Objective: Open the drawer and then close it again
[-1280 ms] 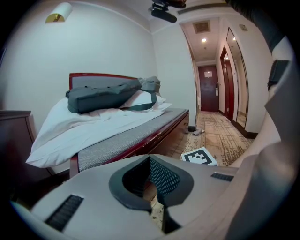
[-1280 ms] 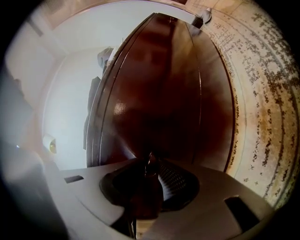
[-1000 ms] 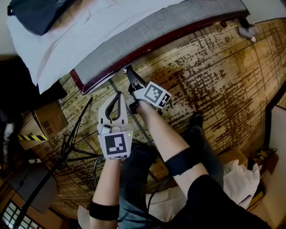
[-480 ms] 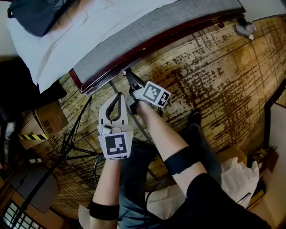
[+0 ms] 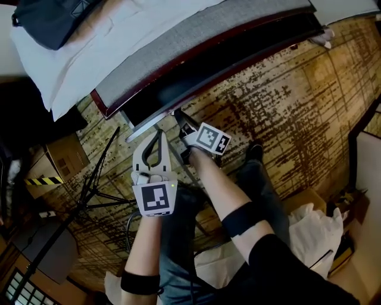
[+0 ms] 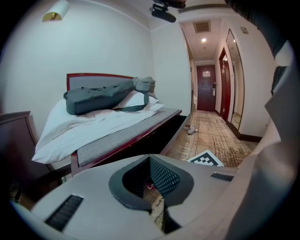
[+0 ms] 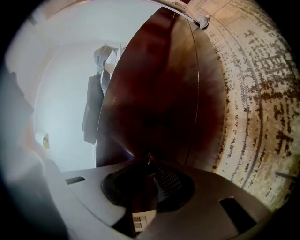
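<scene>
Head view: the bed (image 5: 196,44) ran along the top edge of the frame, with a white duvet (image 5: 119,41) and a dark bag (image 5: 47,18) on it. The drawer (image 5: 196,83) under the bed's long side stood open, a dark gap between mattress edge and drawer front, over the patterned floor (image 5: 286,107). The right gripper (image 5: 180,116) was at the drawer front near its left end. The left gripper (image 5: 159,134) was just beside it, over the floor, clear of the drawer. Left gripper view: the left gripper (image 6: 151,180) had its jaws together with nothing between them. Ahead lay the bed (image 6: 117,138) with the bag (image 6: 103,98) on the duvet, and the open drawer (image 6: 161,136) showed dark below the mattress edge. Right gripper view: the right gripper (image 7: 149,164) had its jaws part closed and clamped on the edge of the dark red drawer (image 7: 154,93) front, which filled most of the frame. The floor (image 7: 253,93) ran along the right edge.
</scene>
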Demonstrator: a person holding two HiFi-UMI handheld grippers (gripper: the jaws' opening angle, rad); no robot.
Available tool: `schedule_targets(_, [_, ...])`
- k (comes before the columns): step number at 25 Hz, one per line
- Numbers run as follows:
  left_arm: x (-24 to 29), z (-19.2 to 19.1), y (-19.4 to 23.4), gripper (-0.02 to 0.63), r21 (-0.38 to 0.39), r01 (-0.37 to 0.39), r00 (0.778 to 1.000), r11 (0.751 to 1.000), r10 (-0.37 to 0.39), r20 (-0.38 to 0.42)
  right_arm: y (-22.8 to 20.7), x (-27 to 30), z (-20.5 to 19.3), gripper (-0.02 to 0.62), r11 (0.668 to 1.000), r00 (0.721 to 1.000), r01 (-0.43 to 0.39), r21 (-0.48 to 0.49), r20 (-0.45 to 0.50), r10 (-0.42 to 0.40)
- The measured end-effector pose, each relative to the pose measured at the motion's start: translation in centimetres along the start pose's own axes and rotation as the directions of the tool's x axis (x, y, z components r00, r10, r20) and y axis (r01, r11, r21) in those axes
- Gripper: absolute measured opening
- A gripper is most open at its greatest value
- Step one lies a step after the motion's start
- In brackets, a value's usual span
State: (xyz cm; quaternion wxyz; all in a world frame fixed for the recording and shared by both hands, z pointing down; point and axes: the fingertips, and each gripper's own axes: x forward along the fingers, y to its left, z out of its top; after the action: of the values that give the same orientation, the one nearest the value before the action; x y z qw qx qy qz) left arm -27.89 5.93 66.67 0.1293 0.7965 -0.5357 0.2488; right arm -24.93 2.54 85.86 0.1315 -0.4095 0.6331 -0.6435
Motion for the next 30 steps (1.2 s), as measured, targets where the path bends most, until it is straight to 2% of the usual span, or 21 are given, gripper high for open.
schedule_targets(12, [-2.3,0.7,-4.4,0.005,-0.002,0.061,0.998,0.998,-0.061,-0.015,-2.9,-8.8,-3.1,0.072,0.996,0.996,0.086,0.019,-0.031,-0.085])
schedule_targets(16, [-2.5,1.2,-5.6,0.005,0.004,0.080,0.997,0.997,-0.080,-0.015,-4.2,-11.7,-4.5,0.072,0.993,0.995,0.097,0.062,-0.030,-0.096])
schedule_targets(22, [-2.6,2.5,-6.7,0.005,0.020,0.092,0.996,0.996,-0.091,-0.010,-5.2,-14.9,-5.4,0.077,0.990,0.986,0.140,0.022,-0.090,-0.137])
schedule_targets(24, [-2.7,3.0,-7.2,0.005,0.021,0.094,0.995,0.995,-0.094,-0.012,-5.1,-14.9,-5.5,0.089,0.990,0.981,0.143,-0.014,-0.131,-0.144])
schedule_targets(27, [-2.9,3.9,-7.6,0.005,0.016,0.094,0.995,0.995,-0.094,-0.015,-4.9,-15.1,-5.5,0.106,0.979,0.962,0.160,-0.125,-0.204,-0.183])
schedule_targets(30, [-3.5,5.2,-7.8,0.005,0.012,0.090,0.996,0.996,-0.090,-0.022,-3.6,-16.5,-3.9,0.086,0.964,0.953,0.154,-0.218,-0.224,-0.203])
